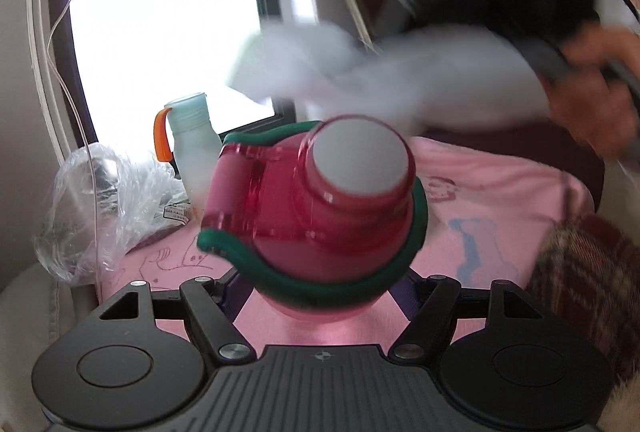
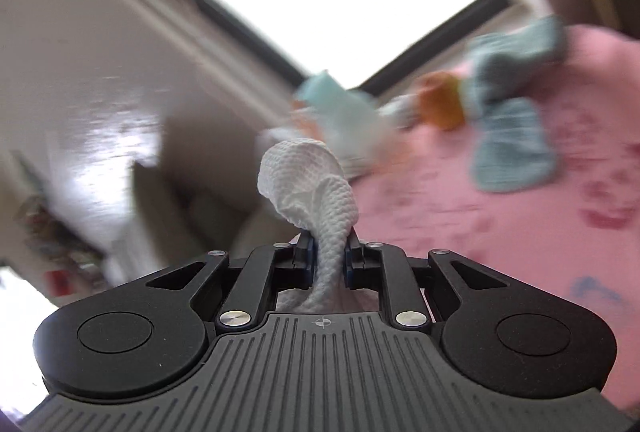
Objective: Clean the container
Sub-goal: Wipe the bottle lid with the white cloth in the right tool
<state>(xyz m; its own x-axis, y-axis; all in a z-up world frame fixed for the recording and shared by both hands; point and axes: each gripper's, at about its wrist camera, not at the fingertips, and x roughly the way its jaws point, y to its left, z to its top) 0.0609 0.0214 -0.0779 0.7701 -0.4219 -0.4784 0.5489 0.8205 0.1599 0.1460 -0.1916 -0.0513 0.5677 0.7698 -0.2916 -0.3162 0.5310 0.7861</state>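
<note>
Only the left wrist view shows the left gripper clamping the red bottle; the right view shows the right gripper pinching a white cloth — background blurred.

Pink translucent container, grey-topped cap, green strap looped around it, tilted cap toward 1 o'clock, held above pink cloth, white textured wipe bunched and twisted, raised at 1 o'clock of the container, blurred
</note>
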